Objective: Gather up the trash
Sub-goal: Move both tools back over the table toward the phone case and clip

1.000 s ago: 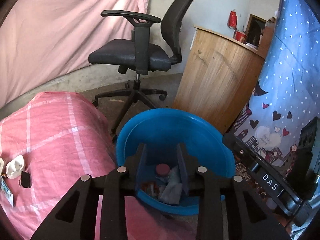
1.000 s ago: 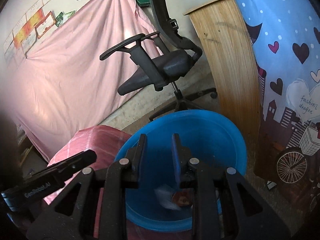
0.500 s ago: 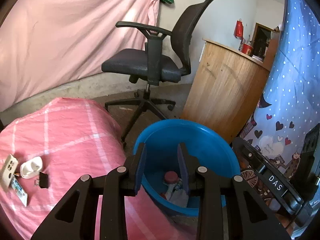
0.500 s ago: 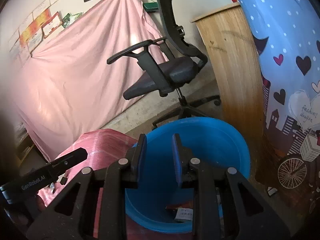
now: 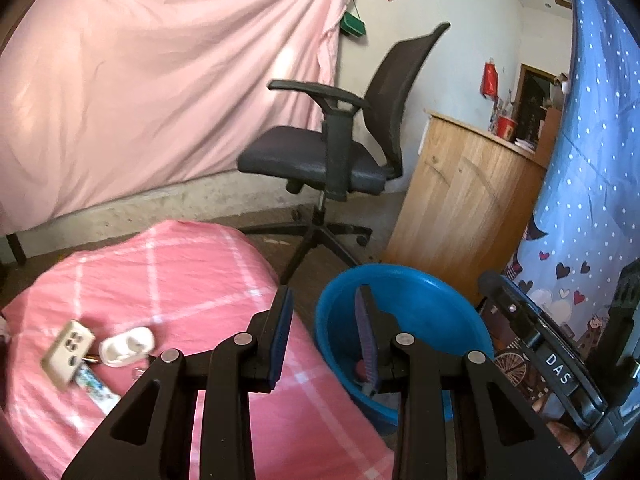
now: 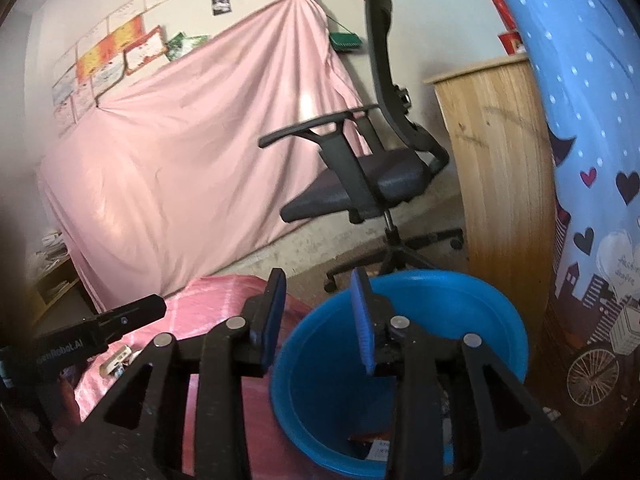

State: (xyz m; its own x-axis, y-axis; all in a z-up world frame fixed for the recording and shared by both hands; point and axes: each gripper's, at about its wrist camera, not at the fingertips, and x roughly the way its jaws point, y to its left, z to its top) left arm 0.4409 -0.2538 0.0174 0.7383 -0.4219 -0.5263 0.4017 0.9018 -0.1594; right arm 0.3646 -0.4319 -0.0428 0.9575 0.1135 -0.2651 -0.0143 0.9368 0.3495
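A blue plastic basin (image 5: pixel 420 300) stands on the floor beside the pink checked bed cover (image 5: pixel 168 280), with wrappers and a pinkish lid (image 5: pixel 359 368) at its bottom. My left gripper (image 5: pixel 324 320) hovers over the basin's left rim, open, nothing between its blue pads. In the right wrist view the basin (image 6: pixel 460 312) lies lower right, scraps of trash (image 6: pixel 376 446) inside. My right gripper (image 6: pixel 318 314) hangs above its left rim; its jaws are opening and hold nothing. On the bed lie a beige plug adapter (image 5: pixel 68 354), a white earbud case (image 5: pixel 126 346) and a small tube (image 5: pixel 96 390).
A black office chair (image 5: pixel 320 160) stands behind the basin, and a curved wooden cabinet (image 5: pixel 460 208) is to its right. A blue patterned curtain (image 5: pixel 592 200) hangs at the right edge. Pink cloth (image 5: pixel 160 100) drapes the far wall. The other gripper's black body (image 5: pixel 540 352) crosses lower right.
Both grippers have risen and drawn back leftwards from the basin, so more of the bed and its small items shows. The right gripper's jaws have spread wider.
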